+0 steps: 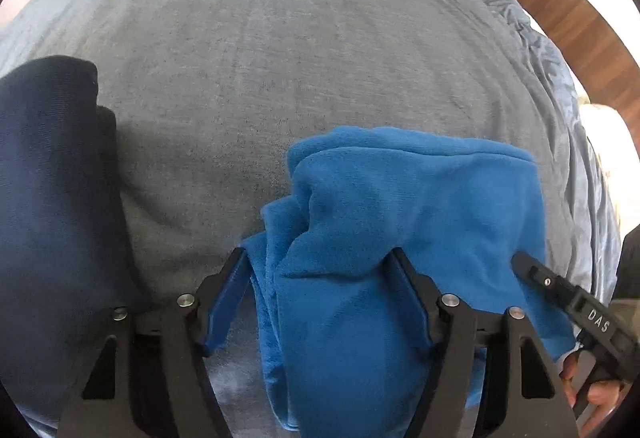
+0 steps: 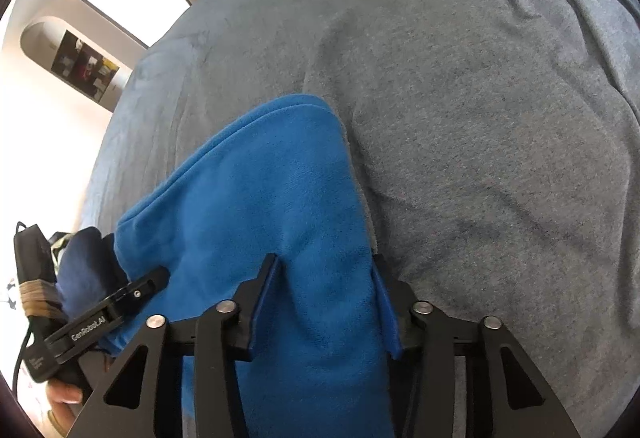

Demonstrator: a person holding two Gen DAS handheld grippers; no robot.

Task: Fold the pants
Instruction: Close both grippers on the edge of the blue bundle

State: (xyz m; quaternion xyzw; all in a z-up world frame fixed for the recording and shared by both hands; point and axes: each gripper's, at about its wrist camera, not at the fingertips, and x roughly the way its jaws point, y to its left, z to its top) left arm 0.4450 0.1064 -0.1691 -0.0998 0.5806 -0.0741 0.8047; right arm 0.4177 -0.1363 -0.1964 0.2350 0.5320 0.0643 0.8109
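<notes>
Underneath, a wide grey plush bedspread (image 1: 280,50) is covering the bed. Bright blue fleece pants (image 1: 400,206) are lying bunched at its near edge, right of a dark navy folded garment (image 1: 48,166). Both grippers are straddling blue fleece: the left gripper (image 1: 320,270) with jaws apart, the right gripper (image 2: 324,274) narrower, though whether it is pinching, I cannot tell.

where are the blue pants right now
The blue pants lie on the grey bed cover, bunched between both grippers' fingers; in the left wrist view a dark navy garment sits off to their left.
</notes>
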